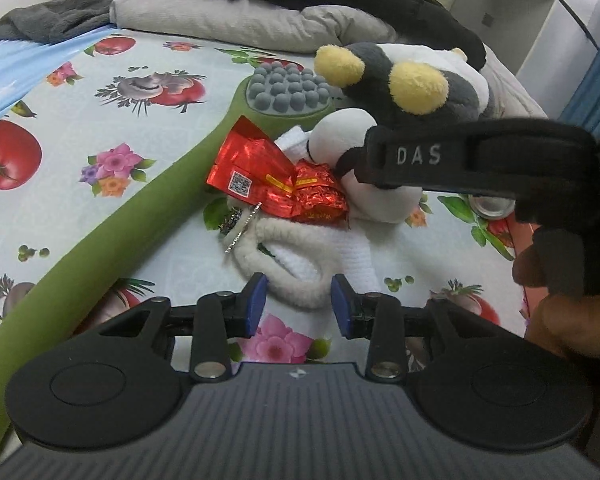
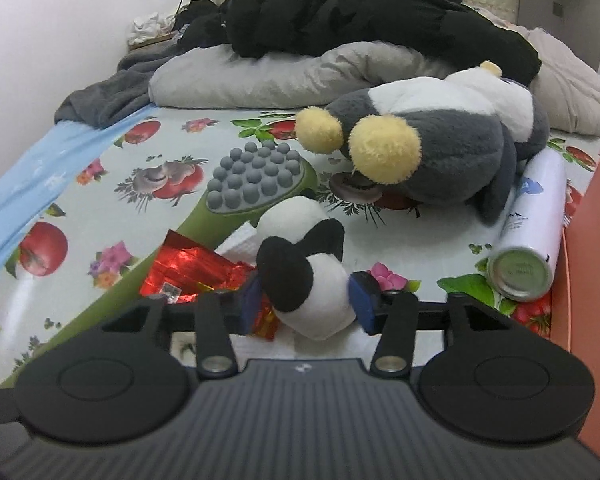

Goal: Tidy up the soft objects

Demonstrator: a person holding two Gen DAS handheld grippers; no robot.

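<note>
A small black-and-white panda plush (image 2: 308, 284) lies on the fruit-print bed sheet (image 2: 100, 208). My right gripper (image 2: 306, 300) has its blue pads on both sides of the panda and is shut on it; it shows in the left wrist view (image 1: 440, 160) as a black body over the panda (image 1: 364, 168). A grey-and-white penguin plush (image 2: 440, 136) with yellow feet lies behind. My left gripper (image 1: 299, 304) is open, just before a white fleecy sock (image 1: 300, 256). Red foil packets (image 1: 276, 184) lie beside the panda.
A green massage stick (image 1: 140, 208) with grey knobs runs diagonally across the sheet. A white spray can (image 2: 536, 232) lies at the right beside an orange box (image 2: 592, 280). A grey pillow (image 2: 260, 72) and black clothing (image 2: 360, 12) fill the back.
</note>
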